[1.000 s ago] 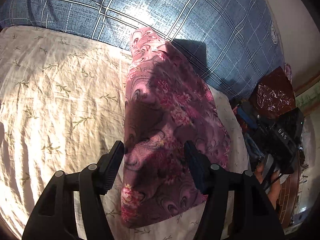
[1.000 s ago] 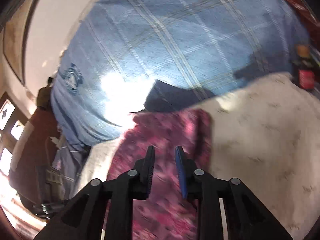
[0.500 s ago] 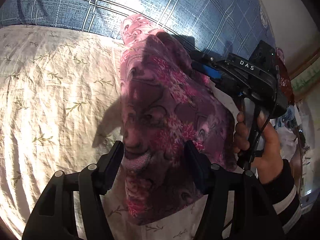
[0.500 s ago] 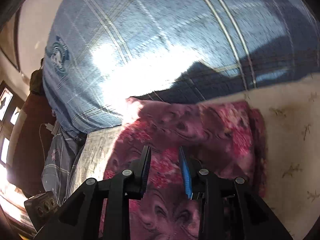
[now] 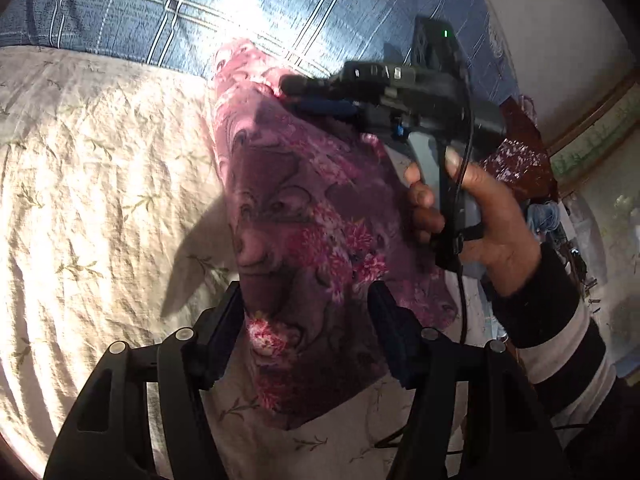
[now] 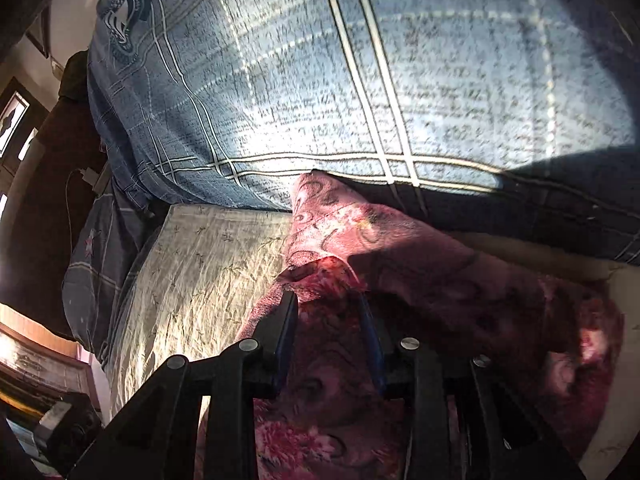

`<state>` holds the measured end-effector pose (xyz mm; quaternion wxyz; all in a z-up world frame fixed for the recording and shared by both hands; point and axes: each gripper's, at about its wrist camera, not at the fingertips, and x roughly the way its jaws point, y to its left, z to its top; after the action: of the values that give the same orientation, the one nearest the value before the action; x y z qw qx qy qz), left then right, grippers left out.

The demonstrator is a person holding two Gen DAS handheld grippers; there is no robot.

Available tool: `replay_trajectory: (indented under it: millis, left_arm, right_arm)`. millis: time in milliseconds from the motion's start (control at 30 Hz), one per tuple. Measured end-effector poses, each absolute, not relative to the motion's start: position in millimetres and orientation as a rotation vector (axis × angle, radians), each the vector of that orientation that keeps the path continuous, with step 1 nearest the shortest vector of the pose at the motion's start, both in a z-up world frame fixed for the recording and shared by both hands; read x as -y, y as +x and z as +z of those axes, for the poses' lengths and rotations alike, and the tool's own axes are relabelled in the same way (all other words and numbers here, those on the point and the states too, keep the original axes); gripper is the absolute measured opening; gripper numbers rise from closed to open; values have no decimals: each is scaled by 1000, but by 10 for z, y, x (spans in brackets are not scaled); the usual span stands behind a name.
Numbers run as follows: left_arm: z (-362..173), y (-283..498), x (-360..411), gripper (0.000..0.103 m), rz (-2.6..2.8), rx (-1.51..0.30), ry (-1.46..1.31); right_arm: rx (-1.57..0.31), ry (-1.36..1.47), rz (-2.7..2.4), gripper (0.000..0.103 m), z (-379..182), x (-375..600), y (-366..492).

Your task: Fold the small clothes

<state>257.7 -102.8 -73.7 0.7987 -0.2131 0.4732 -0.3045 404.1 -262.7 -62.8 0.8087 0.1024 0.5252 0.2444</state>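
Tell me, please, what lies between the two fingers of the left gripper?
In the left wrist view, the pink floral garment lies between the open fingers of the left gripper, spread on the cream bedsheet; whether the fingers touch it cannot be told.

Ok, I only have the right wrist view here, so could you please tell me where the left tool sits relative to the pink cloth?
Observer: The left tool is open, with its fingers straddling the near part of the cloth.
Operator: Thank you. How does that near end lie?
Observer: The near hem rests on the sheet, closer to the camera than the left tool's fingertips.
Operator: And where along the cloth is my tool?
Observer: The right tool reaches in from the right side to the cloth's far end, beside the pillow.
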Motion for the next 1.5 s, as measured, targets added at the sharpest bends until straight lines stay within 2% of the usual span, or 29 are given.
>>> replay_trajectory:
  millis: [33, 67, 133, 167, 200, 233, 267, 333, 500, 633, 733, 767, 833, 900, 933, 967, 1067, 1167, 1500]
  left_arm:
    - [-664, 2572, 978, 61, -652, -990, -470]
    - [-588, 2628, 860, 61, -644, -971, -475]
    - [-513, 2650, 793, 61, -607, -951, -472]
    - [-502, 2689, 765, 61, -592, -953, -472]
    - [-492, 2715, 734, 61, -580, -956, -477]
    - [-493, 2768, 715, 63, -566, -964, -484]
    - [-497, 2864, 716, 63, -548, -980, -485]
    - [-546, 3054, 752, 63, -519, -1029, -478]
    - [-703, 3436, 1081, 63, -482, -1133, -503]
    - [-817, 3639, 1344, 65, -470, -1192, -510]
    - [-959, 3673, 1270, 77, -488, -1234, -593]
    - [-938, 3679, 1295, 81, -490, -1232, -603]
    - [-956, 3700, 1302, 82, -484, -1233, -608]
    - [-933, 3746, 1352, 81, -461, -1226, -610]
    - [-917, 3736, 1384, 77, -443, -1222, -590]
    - [-894, 3721, 1433, 59, -413, -1220, -542]
    - [-814, 3638, 1539, 36, -379, -1190, -449]
    - [-668, 3516, 1593, 30, -368, -1146, -376]
    - [-191, 2743, 1398, 29, -377, -1053, -302]
  right_arm:
    - [-1131, 234, 469, 44, -669, 2720, 4074]
    - [-1165, 247, 388, 43, -761, 2899, 4094]
    - [-1182, 379, 363, 20, -836, 3189, 4069]
    - [-1153, 430, 361, 20, -764, 3326, 4004]
    - [-1114, 448, 359, 23, -665, 3453, 3917]
    - [-1082, 451, 358, 32, -585, 3556, 3838]
    - [-1055, 449, 340, 46, -518, 3689, 3728]
    - [-1055, 459, 301, 57, -498, 3907, 3547]
    - [-1070, 596, 330, 58, -687, 4351, 3101]
    - [-1046, 704, 404, 60, -934, 4290, 2941]
    - [-1055, 788, 604, 62, -1015, 4061, 2973]
    - [-1063, 771, 659, 66, -1017, 3973, 2985]
    - [-1048, 660, 669, 69, -969, 3833, 3002]
    - [-1026, 633, 627, 65, -976, 3767, 3034]
    - [-1014, 634, 597, 58, -984, 3746, 3047]
    - [-1008, 609, 545, 39, -994, 3717, 3064]
    - [-963, 567, 505, 29, -940, 3630, 2972]
    - [-922, 520, 470, 25, -805, 3544, 2856]
    - [-843, 490, 475, 24, -277, 3485, 2221]
